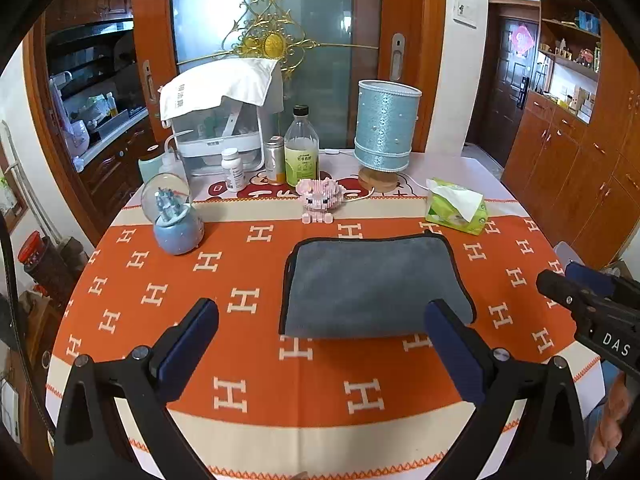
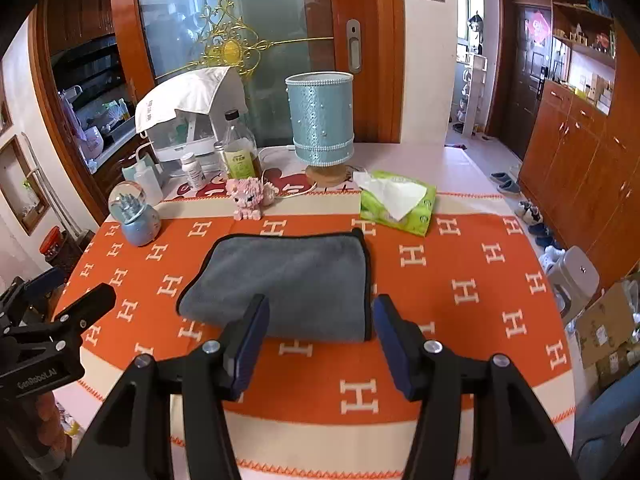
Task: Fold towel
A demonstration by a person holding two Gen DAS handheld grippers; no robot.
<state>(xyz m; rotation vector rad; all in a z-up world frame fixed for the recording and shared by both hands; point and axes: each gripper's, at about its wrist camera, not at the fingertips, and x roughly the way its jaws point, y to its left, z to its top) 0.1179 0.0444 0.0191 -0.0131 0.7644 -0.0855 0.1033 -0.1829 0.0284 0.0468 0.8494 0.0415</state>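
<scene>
A grey towel (image 1: 372, 284) with a dark trim lies folded in a flat rectangle on the orange table cloth (image 1: 200, 280); it also shows in the right wrist view (image 2: 288, 280). My left gripper (image 1: 320, 320) is open and empty, above the cloth just in front of the towel's near edge. My right gripper (image 2: 320, 316) is open and empty, in front of the towel's near right corner. The right gripper also shows at the right edge of the left wrist view (image 1: 580, 292), and the left gripper at the left edge of the right wrist view (image 2: 60, 304).
Behind the towel stand a pink brick pig (image 1: 320, 196), a blue snow globe (image 1: 176, 216), a green tissue pack (image 1: 458, 206), a blue lamp (image 1: 386, 128), bottles (image 1: 302, 148) and a white covered box (image 1: 220, 120). The table's near edge is just below both grippers.
</scene>
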